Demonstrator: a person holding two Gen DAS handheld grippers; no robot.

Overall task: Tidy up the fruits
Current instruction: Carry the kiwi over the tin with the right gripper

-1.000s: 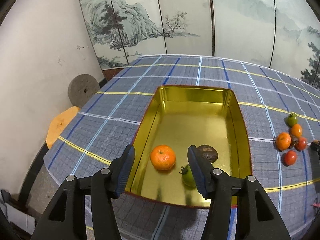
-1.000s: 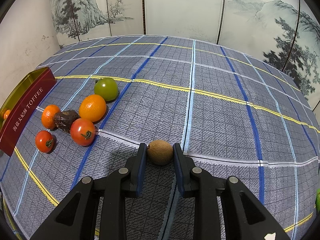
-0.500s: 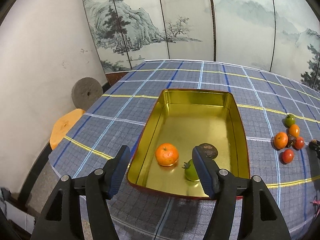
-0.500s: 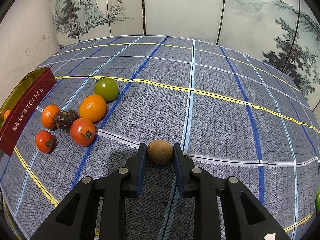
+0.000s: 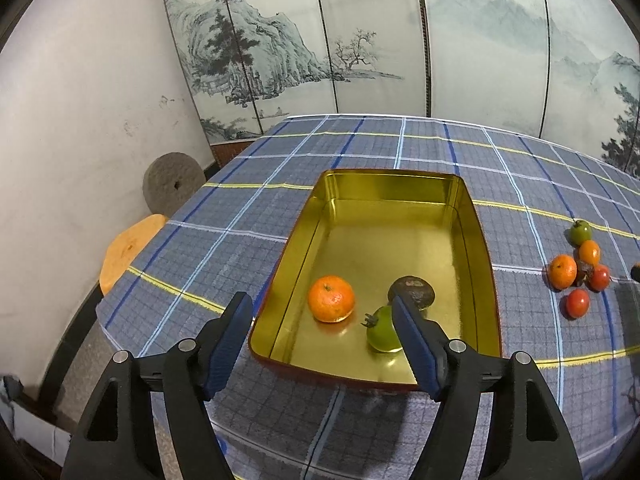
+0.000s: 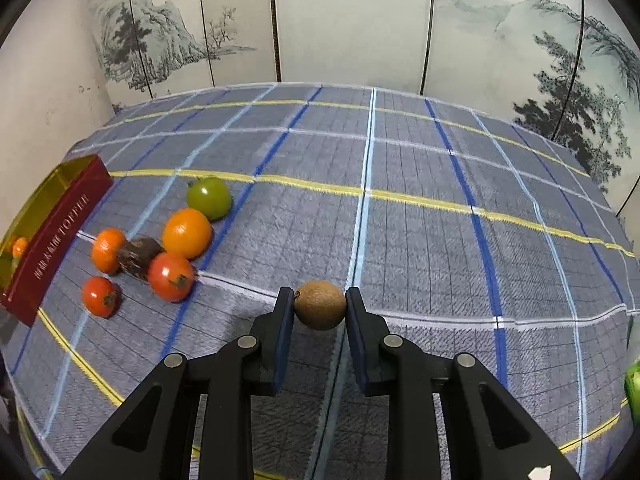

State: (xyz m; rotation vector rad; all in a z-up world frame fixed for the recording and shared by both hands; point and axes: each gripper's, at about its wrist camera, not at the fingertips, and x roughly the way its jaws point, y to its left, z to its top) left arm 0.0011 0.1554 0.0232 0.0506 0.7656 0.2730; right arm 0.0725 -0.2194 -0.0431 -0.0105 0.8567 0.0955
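right hand-held gripper (image 6: pixel 320 308) pinches kiwi (image 6: pixel 320 305), seemingly lifted.

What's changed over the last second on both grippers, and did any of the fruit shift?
The left gripper, open and empty, has pulled back and up from the gold tin, so more table shows around it. The right gripper stays shut on the kiwi and has begun to lift or swing: the background now looks shifted and blurred. The orange, green tomato and dark fruit in the tin have not moved.
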